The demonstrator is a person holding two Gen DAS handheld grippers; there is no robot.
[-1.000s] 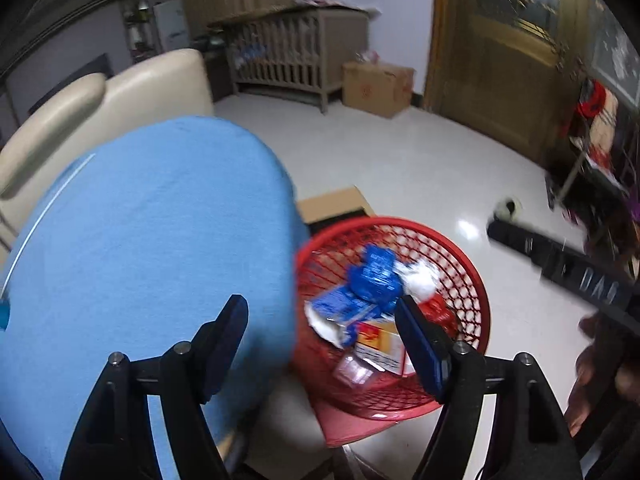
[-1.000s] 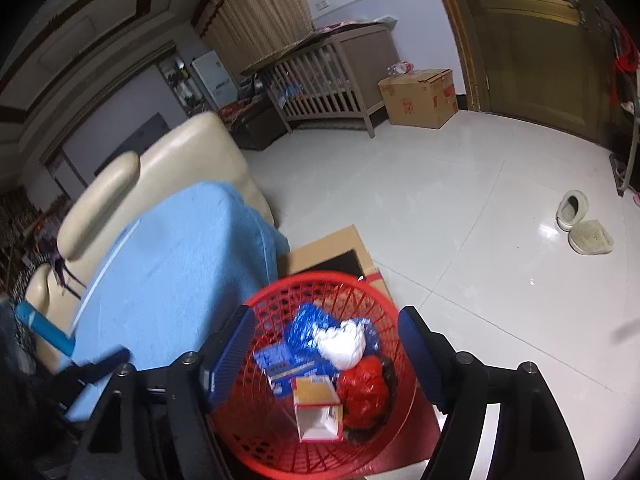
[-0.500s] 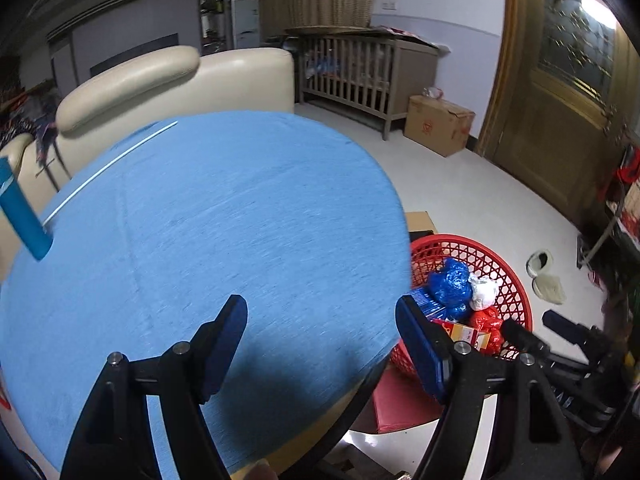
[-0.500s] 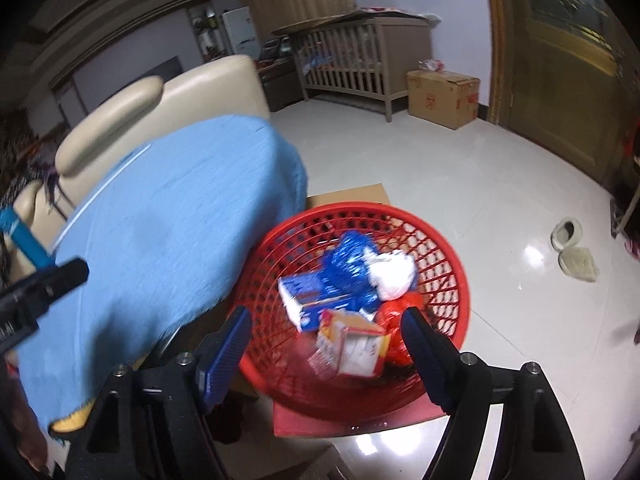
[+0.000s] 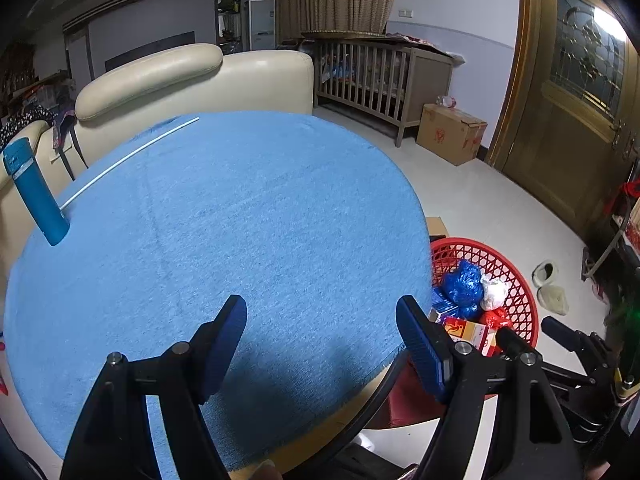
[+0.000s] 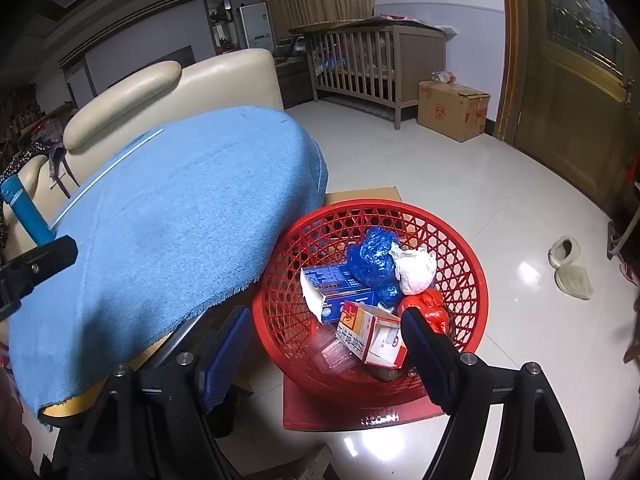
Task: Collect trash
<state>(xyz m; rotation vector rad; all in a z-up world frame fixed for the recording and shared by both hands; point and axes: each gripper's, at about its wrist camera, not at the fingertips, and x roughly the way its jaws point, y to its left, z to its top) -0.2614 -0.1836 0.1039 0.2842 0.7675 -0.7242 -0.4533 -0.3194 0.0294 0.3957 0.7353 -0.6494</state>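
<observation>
1. Far left of the left gripper's fingers, a blue cylinder (image 5: 34, 192) stands tilted at the edge of a round table draped in a blue cloth (image 5: 224, 216); a thin white rod (image 5: 128, 160) lies on the cloth just beside it.
2. The left gripper (image 5: 320, 332) hovers over the near part of the cloth, its two blue-padded fingers (image 5: 224, 340) wide apart with nothing between them.
3. Beyond the table, ahead of those fingers, stands a cream sofa (image 5: 192, 76).
4. To the right of the left gripper's right finger, below the table edge, sits a red basket (image 6: 472, 280) on the floor.
5. The right gripper (image 6: 324, 340) hangs above the basket's near rim, fingers parted and empty, the left one beside the rim, the right one over the contents.
6. In the basket, between and just past these fingers, lies the trash: a red-and-white carton (image 6: 368, 336), a blue box (image 6: 340, 288), a blue crumpled bag (image 6: 374, 258), a white wad (image 6: 416, 270) and a red wad (image 6: 430, 308).
7. Far right, a pair of slippers (image 6: 570, 266) rests on the tiled floor.
</observation>
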